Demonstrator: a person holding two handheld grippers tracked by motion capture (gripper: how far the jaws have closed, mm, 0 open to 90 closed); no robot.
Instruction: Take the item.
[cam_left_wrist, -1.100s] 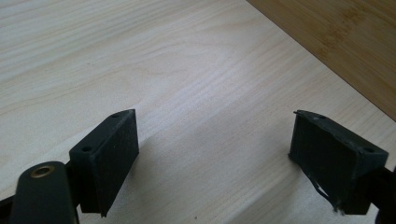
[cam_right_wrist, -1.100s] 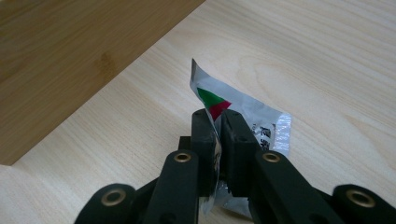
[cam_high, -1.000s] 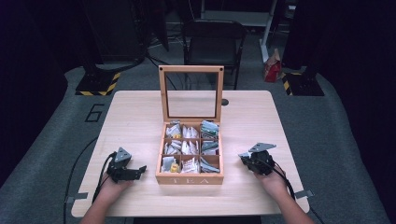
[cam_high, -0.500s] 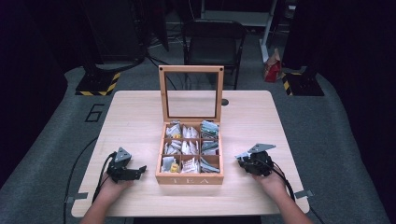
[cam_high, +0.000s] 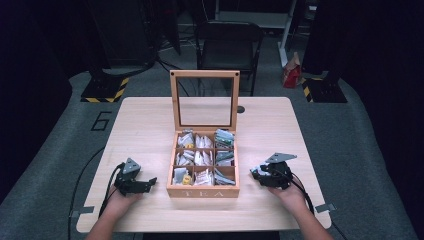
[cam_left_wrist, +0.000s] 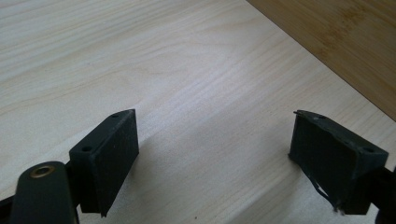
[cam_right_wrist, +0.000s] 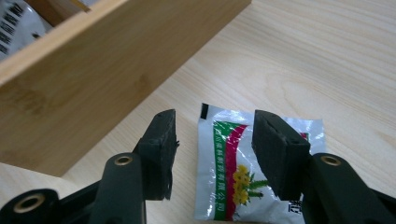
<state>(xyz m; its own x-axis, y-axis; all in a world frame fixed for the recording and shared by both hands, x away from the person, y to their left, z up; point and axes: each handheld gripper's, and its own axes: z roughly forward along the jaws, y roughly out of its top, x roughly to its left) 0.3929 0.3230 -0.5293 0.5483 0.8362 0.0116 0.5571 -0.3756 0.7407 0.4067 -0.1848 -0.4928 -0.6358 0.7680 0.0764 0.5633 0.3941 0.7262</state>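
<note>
- One tabletop (cam_high: 150, 130) of pale wood fills the middle of the high view, with a person's two hands coming in from the bottom edge.
- One wooden tea box (cam_high: 202, 189) sits at the centre, its glass lid (cam_high: 204, 100) standing upright at the back; it has nine compartments in three rows of three, each stuffed with sachets too small to count.
- Two tools are in play, one per hand. The left tool (cam_high: 148, 183), lower left of the high view, has its jaws spread wide over bare wood, holding nothing.
- The right tool (cam_right_wrist: 212, 149), lower right of the high view, has just been opening its jaws; they now stand partly apart and clear of the sachet.
- One loose tea sachet (cam_right_wrist: 229, 172), white with a green and red stripe and a yellow flower, lies flat on the wood between those jaws, just beside the box's outer wall, at lower centre of the right gripper view.
- My judgement: the sachet has been let go outside the box, so that placement looks done.
</note>
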